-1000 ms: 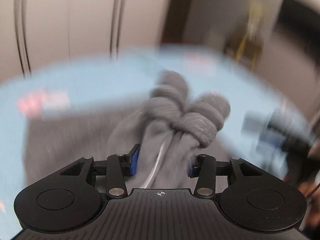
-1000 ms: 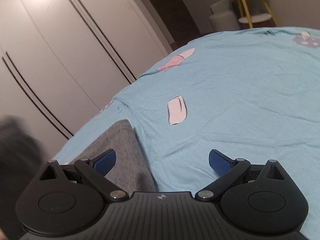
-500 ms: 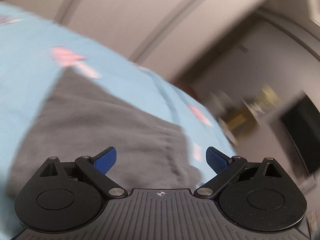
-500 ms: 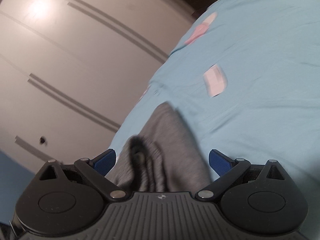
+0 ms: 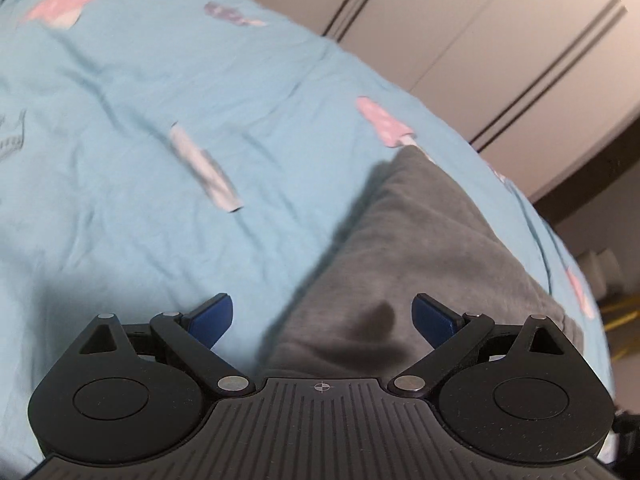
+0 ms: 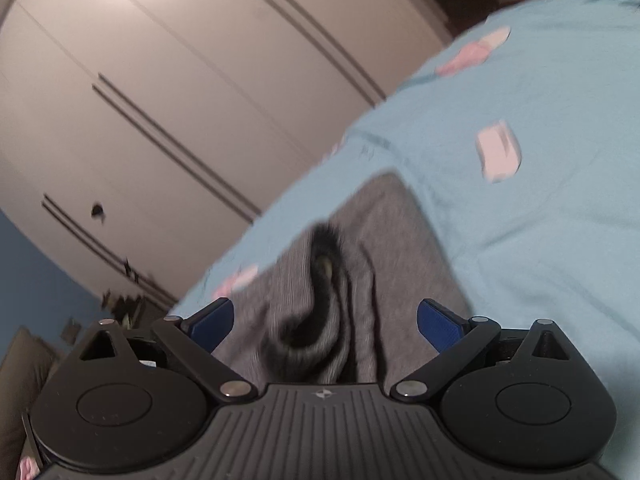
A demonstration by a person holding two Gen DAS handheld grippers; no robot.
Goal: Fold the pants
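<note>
The grey pants (image 5: 424,256) lie folded on the light blue bedsheet (image 5: 160,128). In the left wrist view my left gripper (image 5: 322,316) is open just above the near edge of the pants, with nothing between its blue pads. In the right wrist view my right gripper (image 6: 324,320) is open over the pants (image 6: 376,240), where ribbed cuffs form a dark fold (image 6: 324,264) between the jaws. Neither gripper holds cloth.
The bedsheet (image 6: 540,220) has pink and white printed patches (image 6: 498,152). White wardrobe doors (image 6: 180,80) stand behind the bed. A yellow-legged stool (image 5: 624,312) shows at the far right of the left wrist view.
My left gripper let go of the bunched pant legs and opened, then swung left over the laid pants. My right gripper moved over the pants' cuffs and stayed open.
</note>
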